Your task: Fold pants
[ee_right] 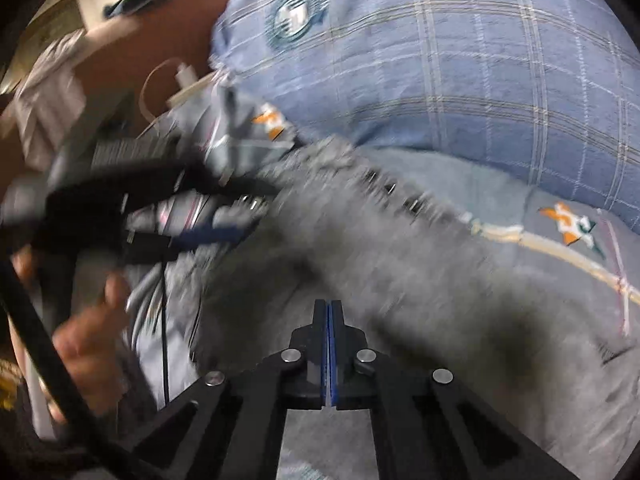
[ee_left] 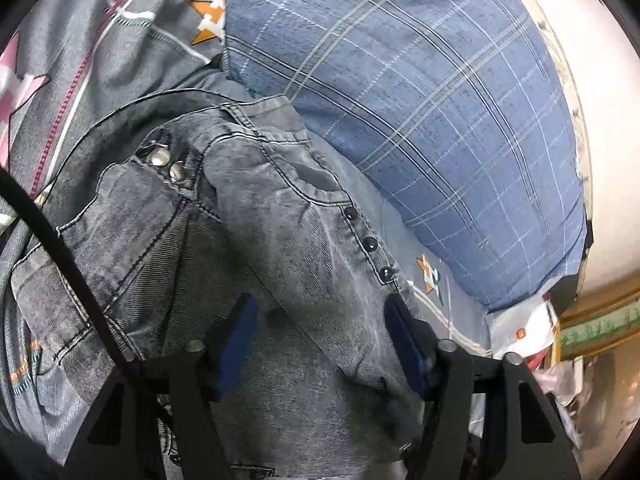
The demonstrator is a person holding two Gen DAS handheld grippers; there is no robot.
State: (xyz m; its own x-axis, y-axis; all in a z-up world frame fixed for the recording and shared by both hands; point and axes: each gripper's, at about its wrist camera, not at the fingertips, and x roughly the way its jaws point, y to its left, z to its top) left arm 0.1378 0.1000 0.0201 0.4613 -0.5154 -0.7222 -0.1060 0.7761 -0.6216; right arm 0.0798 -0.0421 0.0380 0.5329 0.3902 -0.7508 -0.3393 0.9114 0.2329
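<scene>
Pants [ee_left: 224, 240] are lying bunched on the bed [ee_left: 460, 312] against the pillow [ee_left: 420, 100], left gripper [ee_left: 320, 344] fingers straddling a fold wide open (ungripped), right gripper [ee_right: 328, 308] fingers pressing together, holding nothing.

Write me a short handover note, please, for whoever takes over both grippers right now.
Left gripper: jaws apart, a bunched fold of the grey jeans between them; the pads do not clearly press on it.
Right gripper: jaws shut together, nothing between them, over the jeans' leg.
The jeans lie crumpled on the bedsheet, beside the blue plaid pillow.
Done: no neat fold is visible yet.
Left: flatten the jeans, lay leg on leg, then fold them up.
</scene>
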